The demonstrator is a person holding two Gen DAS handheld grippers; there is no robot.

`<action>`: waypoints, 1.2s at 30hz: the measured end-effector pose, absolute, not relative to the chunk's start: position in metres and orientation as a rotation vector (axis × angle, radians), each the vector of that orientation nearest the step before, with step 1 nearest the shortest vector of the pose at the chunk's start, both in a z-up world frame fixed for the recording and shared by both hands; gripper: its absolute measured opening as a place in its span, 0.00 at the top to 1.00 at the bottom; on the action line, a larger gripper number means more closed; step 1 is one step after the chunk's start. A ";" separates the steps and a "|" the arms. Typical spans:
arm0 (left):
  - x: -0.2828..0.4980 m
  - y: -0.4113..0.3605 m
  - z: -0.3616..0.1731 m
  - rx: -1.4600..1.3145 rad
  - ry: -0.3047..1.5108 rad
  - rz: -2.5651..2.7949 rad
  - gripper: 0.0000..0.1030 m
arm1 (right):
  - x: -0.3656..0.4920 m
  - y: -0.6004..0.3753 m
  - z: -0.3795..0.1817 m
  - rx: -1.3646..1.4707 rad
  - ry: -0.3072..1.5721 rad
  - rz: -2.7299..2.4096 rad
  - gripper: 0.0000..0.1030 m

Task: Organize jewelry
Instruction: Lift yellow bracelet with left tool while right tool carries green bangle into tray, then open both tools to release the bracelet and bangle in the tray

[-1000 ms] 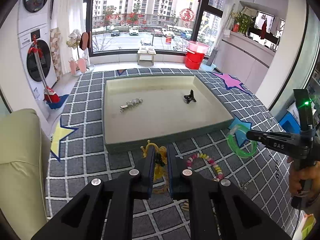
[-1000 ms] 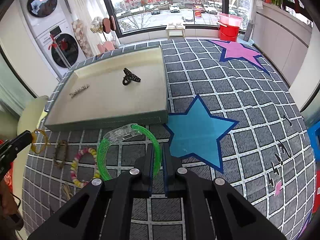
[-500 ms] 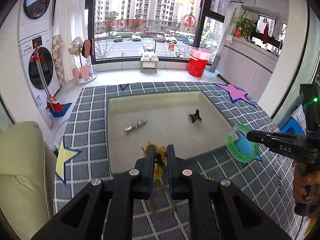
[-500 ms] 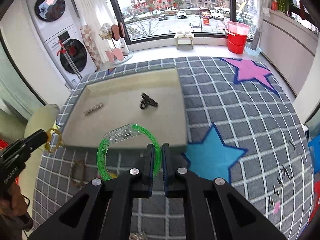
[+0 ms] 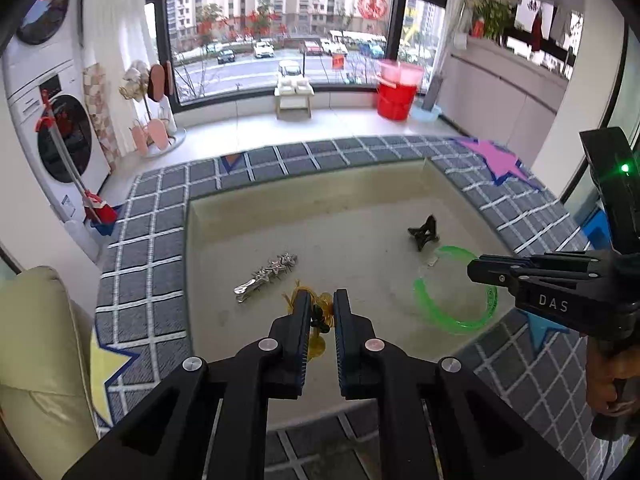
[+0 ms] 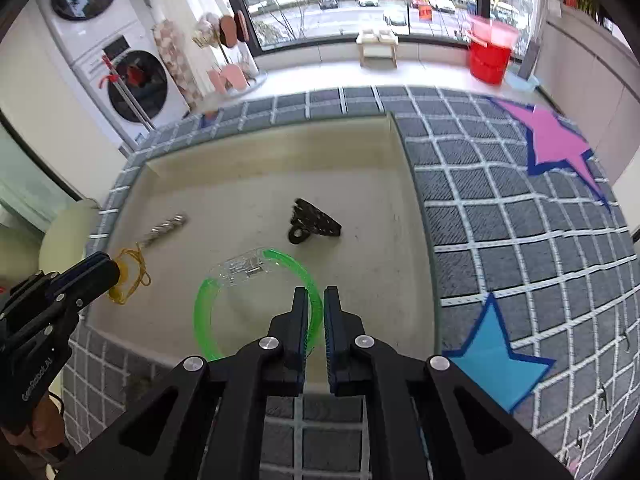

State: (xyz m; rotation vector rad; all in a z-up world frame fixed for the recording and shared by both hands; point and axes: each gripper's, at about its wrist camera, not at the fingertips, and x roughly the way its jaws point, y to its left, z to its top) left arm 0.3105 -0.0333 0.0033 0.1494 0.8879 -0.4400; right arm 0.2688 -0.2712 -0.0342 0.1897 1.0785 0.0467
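My left gripper (image 5: 321,305) is shut on a yellow cord necklace (image 5: 316,344) and holds it over the front of the beige tray (image 5: 360,188). It also shows in the right wrist view (image 6: 114,268) with the necklace (image 6: 130,276) hanging from it. My right gripper (image 6: 316,300) is shut on a green bangle (image 6: 204,312) with a clear clasp, over the tray's front right part; the bangle shows in the left wrist view (image 5: 452,322) too. A silver hair clip (image 5: 266,272) and a black hair claw (image 5: 422,233) lie in the tray.
The tray sits on a grey grid-patterned mat (image 6: 520,240) with coloured stars. A cream cushion (image 5: 36,360) lies at the left. A washing machine (image 5: 60,140) and a red bucket (image 5: 396,96) stand on the floor beyond.
Both grippers have risen from the mat and moved forward over the tray, carrying the necklace and the bangle. The beaded bracelet on the mat is out of view.
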 end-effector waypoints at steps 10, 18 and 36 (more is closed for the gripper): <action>0.346 -0.052 -0.031 0.201 0.975 -0.370 0.75 | 0.302 -0.282 -0.045 0.179 1.056 -0.029 0.92; 0.365 -0.053 -0.035 0.183 0.918 -0.288 0.75 | 0.320 -0.284 -0.048 0.142 1.015 -0.064 0.92; 0.359 -0.052 -0.030 0.175 0.846 -0.239 0.74 | 0.297 -0.281 -0.015 0.201 0.914 -0.021 0.43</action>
